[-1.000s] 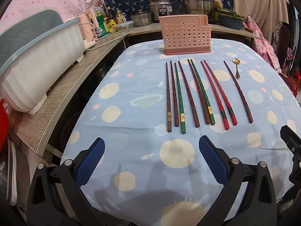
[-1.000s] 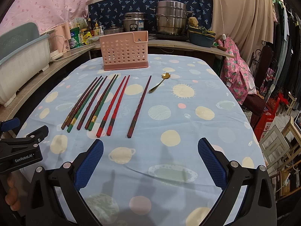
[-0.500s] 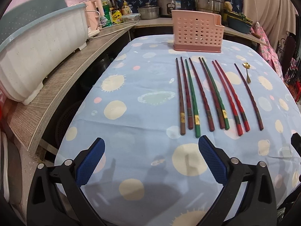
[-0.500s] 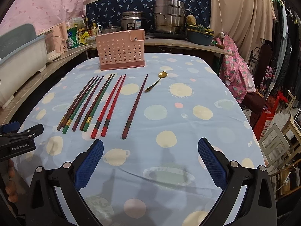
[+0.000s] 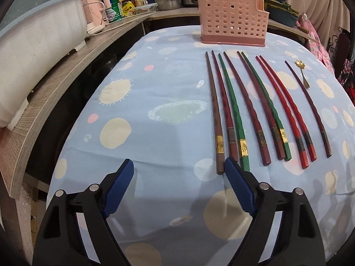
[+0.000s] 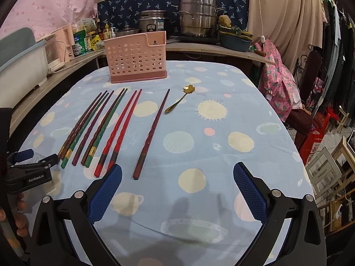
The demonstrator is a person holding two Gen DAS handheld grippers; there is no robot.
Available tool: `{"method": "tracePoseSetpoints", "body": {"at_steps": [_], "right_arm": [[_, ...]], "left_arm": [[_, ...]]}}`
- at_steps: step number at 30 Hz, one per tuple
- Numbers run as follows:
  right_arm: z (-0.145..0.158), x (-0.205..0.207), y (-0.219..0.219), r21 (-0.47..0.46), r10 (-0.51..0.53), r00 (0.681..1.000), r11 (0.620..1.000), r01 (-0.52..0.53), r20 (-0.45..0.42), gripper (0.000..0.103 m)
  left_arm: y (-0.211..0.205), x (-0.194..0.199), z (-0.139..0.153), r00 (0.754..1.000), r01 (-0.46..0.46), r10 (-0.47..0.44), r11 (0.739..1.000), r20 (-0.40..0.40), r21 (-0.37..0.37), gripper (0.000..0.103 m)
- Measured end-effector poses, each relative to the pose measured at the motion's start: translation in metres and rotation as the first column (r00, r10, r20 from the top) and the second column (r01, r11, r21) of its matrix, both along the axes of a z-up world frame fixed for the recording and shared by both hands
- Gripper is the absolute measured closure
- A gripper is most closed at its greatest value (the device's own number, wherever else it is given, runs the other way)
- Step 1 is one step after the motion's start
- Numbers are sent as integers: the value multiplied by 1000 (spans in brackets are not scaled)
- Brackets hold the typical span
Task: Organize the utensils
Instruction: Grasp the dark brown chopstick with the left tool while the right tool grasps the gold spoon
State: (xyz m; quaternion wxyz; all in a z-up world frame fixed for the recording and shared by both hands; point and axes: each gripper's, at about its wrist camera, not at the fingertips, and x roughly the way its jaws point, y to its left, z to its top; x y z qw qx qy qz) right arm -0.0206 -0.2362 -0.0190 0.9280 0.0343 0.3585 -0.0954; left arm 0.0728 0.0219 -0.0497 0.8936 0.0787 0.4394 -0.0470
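Pink utensil holder (image 5: pixel 233 20) at table's (image 5: pixel 155 102) far edge, awaiting chopsticks (image 5: pixel 248 110) laid parallel before it | left gripper (image 5: pixel 177 184) fingers closing, empty, beside brown chopstick's (image 5: pixel 217 133) butt | right gripper (image 6: pixel 177 188) fingers wide, empty.

Your table (image 5: pixel 155 133) wears a light blue cloth with cream spots. At its twelve o'clock edge stands the pink holder (image 5: pixel 233 20). Nine chopsticks (image 5: pixel 250 108) lie side by side toward you, thick ends at six o'clock. At two o'clock, just beside the last stick, lies the gold spoon (image 5: pixel 302 73).
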Motion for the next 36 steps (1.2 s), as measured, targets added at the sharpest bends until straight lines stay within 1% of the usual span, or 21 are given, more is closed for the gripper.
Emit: {"method": "tracePoseSetpoints", "body": {"at_steps": [1,3,7,9,10,11,12,13,14,16,17,19,20,21,22,23,27,30,32,35,36], "right_arm": [[0,3,-1,0,0,1000,1000,0,-1,7],[-1,10,-3,-4,0,1000,1000,0,-2,7],[-2,30,-10,-5,-7,1000,1000,7,-7,7],[-1,45,-17,3,-12,1000,1000,12,-6,7],[-1,53,-20,7,-15,1000,1000,16,-7,8],[-1,62,-23,14,-19,1000,1000,19,-8,9],[-1,71,-27,23,-24,1000,999,25,-9,13],[-2,81,-29,33,-27,1000,999,28,-13,16],[-3,91,-31,41,-25,1000,999,26,-18,18],[-9,110,-32,47,-21,999,999,23,-38,28],[-12,118,-32,55,-18,998,998,21,-54,31],[-20,134,-32,77,-12,996,997,18,-84,42],[-23,140,-32,85,-13,996,996,21,-93,45],[-25,145,-32,91,-15,995,996,25,-101,50],[-27,151,-32,99,-16,994,995,27,-111,54],[-29,156,-33,108,-17,993,994,30,-119,55],[-38,171,-33,116,-25,988,992,43,-151,69],[-39,172,-29,79,-23,988,996,35,-150,72],[-39,169,-28,72,-13,989,997,24,-149,73],[-39,159,-29,76,3,989,997,8,-145,81],[-39,155,-30,84,8,989,996,5,-144,86]], "left_arm": [[-1,1,0,1000,3,-3,1000,1,2,24],[-2,4,-3,1000,9,-9,1000,-6,11,31],[1,8,-4,1000,6,-6,1000,-10,-1,33],[3,11,-4,1000,4,-4,1000,-15,-11,37],[4,13,-4,1000,3,-3,1000,-17,-17,38],[5,14,-4,1000,2,-2,1000,-20,-24,42],[4,16,-4,1000,5,-6,999,-22,-32,47],[3,17,-4,1000,9,-10,999,-24,-36,49],[2,17,-3,1000,12,-13,999,-25,-38,54],[-1,20,-3,999,25,-26,998,-31,-50,62],[-2,20,-2,999,30,-32,998,-34,-56,68],[-4,22,-2,998,36,-39,997,-40,-65,73],[-4,23,-2,998,41,-43,997,-41,-69,77],[-5,24,-2,998,43,-47,997,-42,-71,79],[-5,24,-2,998,45,-48,996,-43,-72,81],[-5,25,-2,998,46,-50,996,-44,-75,84],[-4,27,-2,998,46,-49,996,-43,-80,87],[-3,28,-3,998,47,-51,995,-43,-87,87],[-2,27,-3,998,46,-50,995,-44,-94,87],[-2,26,-2,998,45,-49,994,-44,-97,89],[-2,26,-2,998,45,-49,994,-44,-97,90]]}}
